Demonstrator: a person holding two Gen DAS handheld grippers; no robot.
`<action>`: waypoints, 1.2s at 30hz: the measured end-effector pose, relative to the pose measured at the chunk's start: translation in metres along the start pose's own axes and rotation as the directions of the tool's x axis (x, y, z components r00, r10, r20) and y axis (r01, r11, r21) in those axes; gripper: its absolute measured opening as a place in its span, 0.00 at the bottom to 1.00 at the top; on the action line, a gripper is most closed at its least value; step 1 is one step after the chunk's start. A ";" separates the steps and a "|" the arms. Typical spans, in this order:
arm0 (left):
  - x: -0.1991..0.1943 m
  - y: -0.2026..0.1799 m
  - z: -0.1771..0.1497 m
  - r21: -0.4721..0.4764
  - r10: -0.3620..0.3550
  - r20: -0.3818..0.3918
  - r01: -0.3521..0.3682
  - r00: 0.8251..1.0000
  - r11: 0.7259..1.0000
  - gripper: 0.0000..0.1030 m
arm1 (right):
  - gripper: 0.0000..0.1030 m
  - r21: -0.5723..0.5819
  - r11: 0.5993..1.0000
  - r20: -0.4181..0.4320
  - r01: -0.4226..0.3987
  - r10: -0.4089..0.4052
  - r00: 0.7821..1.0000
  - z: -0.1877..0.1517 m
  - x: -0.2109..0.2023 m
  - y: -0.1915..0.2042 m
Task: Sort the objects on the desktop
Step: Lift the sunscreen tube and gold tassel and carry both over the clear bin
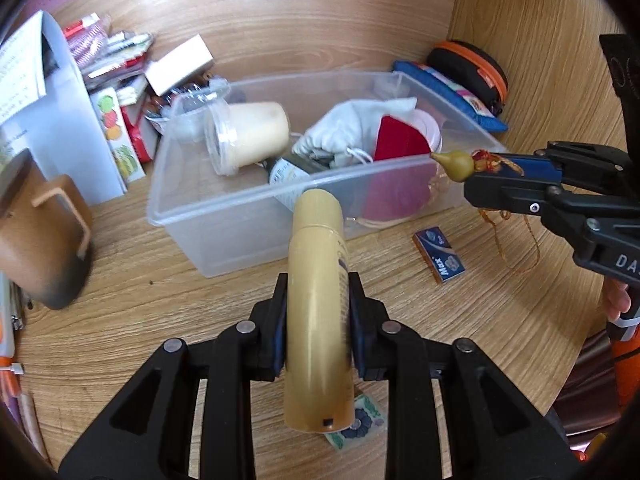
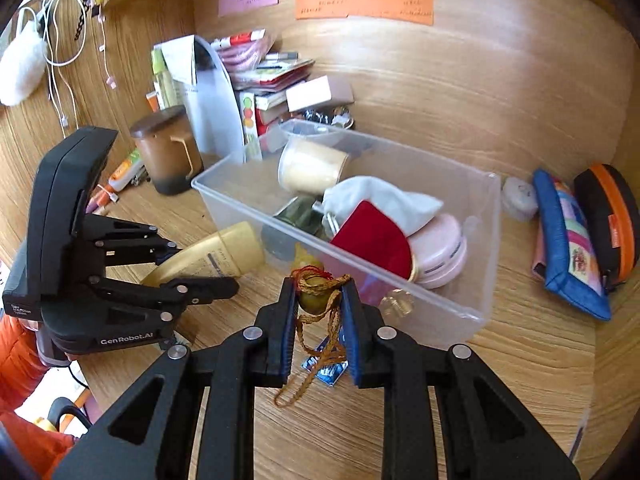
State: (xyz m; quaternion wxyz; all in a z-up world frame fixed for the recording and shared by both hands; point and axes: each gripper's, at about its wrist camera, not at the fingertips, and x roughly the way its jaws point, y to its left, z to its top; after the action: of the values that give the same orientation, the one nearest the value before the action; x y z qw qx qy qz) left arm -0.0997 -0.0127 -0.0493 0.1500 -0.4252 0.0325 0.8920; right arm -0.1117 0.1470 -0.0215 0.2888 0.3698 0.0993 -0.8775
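Woodgrain desk (image 2: 520,360) and walls; left jaws clamped on bottle (image 1: 316,300), right on gourd charm (image 2: 316,300).

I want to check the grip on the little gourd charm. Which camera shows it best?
The left wrist view: there the gourd charm shows side-on, its tip poking out of the right tongs near the clear bin. In the right wrist view the gourd charm is half wrapped in its cord, squeezed between the pads.
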 end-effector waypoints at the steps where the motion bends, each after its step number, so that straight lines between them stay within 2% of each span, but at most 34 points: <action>1: -0.004 0.001 0.001 -0.003 0.006 0.009 -0.006 1.000 1.000 0.25 | 0.18 0.005 1.000 0.002 -0.003 0.003 1.000 0.000 -0.001 0.000; 12: -0.047 0.011 0.020 -0.032 0.056 0.109 -0.053 0.992 0.998 0.25 | 0.19 0.060 0.998 0.045 -0.020 0.017 0.999 0.006 -0.022 -0.007; 24: -0.069 0.026 0.063 -0.046 0.071 0.189 -0.063 0.979 0.997 0.25 | 0.19 0.060 0.998 0.113 0.013 -0.019 0.993 0.041 -0.044 -0.028; 27: -0.064 0.031 0.074 -0.055 0.033 0.181 -0.024 0.983 0.998 0.25 | 0.19 0.064 0.998 0.126 0.020 -0.028 0.992 0.051 -0.044 -0.034; 36: -0.024 0.034 0.090 -0.052 0.044 0.127 -0.038 0.991 0.998 0.24 | 0.19 0.074 0.997 0.119 0.010 -0.019 0.993 0.073 -0.013 -0.050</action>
State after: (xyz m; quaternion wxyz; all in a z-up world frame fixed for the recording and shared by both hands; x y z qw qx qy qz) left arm -0.1630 -0.0345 0.0242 0.1227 -0.3698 0.0092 0.9209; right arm -0.1764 0.1649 0.0369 0.2739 0.3261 0.0523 -0.9033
